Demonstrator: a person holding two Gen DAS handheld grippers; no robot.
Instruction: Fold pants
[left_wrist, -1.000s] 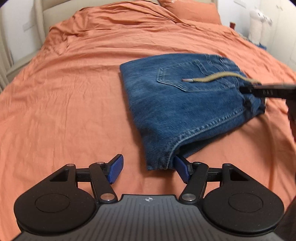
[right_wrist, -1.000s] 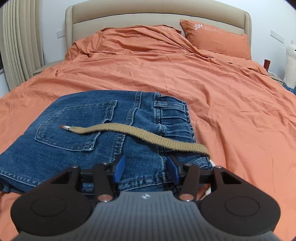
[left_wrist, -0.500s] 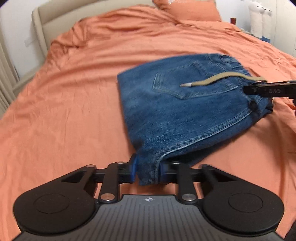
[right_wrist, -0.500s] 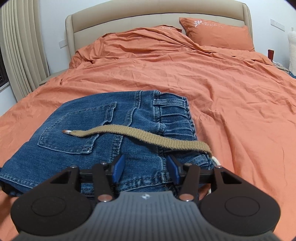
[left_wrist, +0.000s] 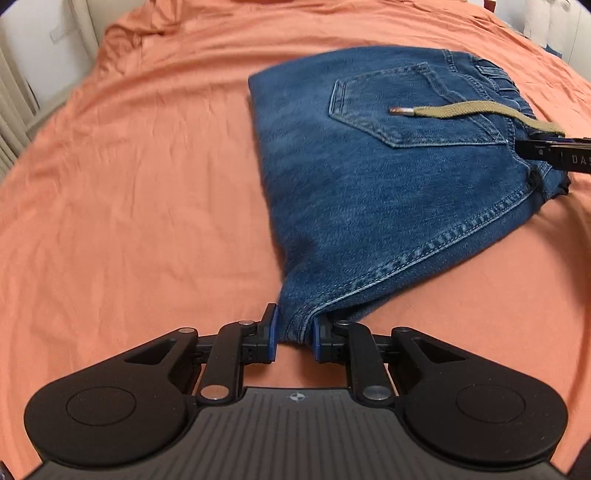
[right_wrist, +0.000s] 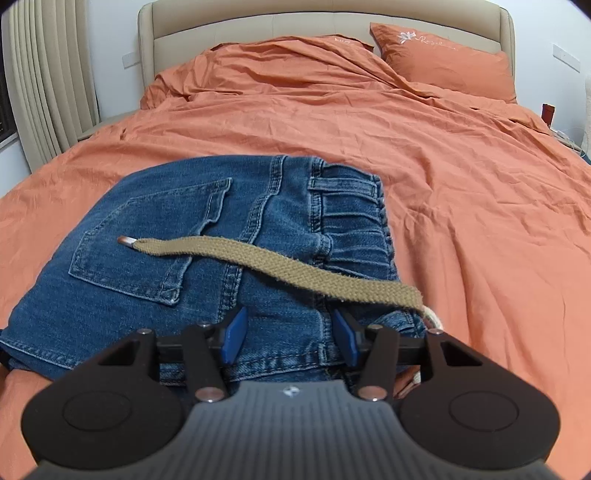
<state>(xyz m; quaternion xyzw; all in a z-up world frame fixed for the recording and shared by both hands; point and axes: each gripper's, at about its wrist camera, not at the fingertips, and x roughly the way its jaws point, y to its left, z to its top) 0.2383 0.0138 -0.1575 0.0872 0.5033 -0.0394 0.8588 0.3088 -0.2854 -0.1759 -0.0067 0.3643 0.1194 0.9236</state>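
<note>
We see a pair of blue denim pants (left_wrist: 388, 177), folded into a compact bundle with a back pocket facing up, lying on a wide bed covered in a wrinkled orange cotton sheet (left_wrist: 129, 184). A flat khaki woven drawstring (right_wrist: 266, 258) with a metal tip lies across the pocket and trails toward the waistband. From the left wrist view, our left gripper (left_wrist: 293, 334), black with blue pads, is clamped on the near corner of the folded pants, the denim hem pinched between its two pads. The corner rises slightly from the sheet into the jaws. In the same view, the right gripper (left_wrist: 550, 153) reaches in from the right edge at the waistband end of the bundle, just below the drawstring. From the right wrist view, the right gripper (right_wrist: 290, 334) has its blue pads spread apart, with the waistband end of the pants lying between and beneath them; the pads stand on either side of a seam without pinching it. Beyond the pants, the orange sheet rises in rumpled folds toward a beige padded headboard (right_wrist: 295, 40), with an orange pillow (right_wrist: 447, 62) at the right and pale pleated curtains (right_wrist: 48, 81) at the left.
</note>
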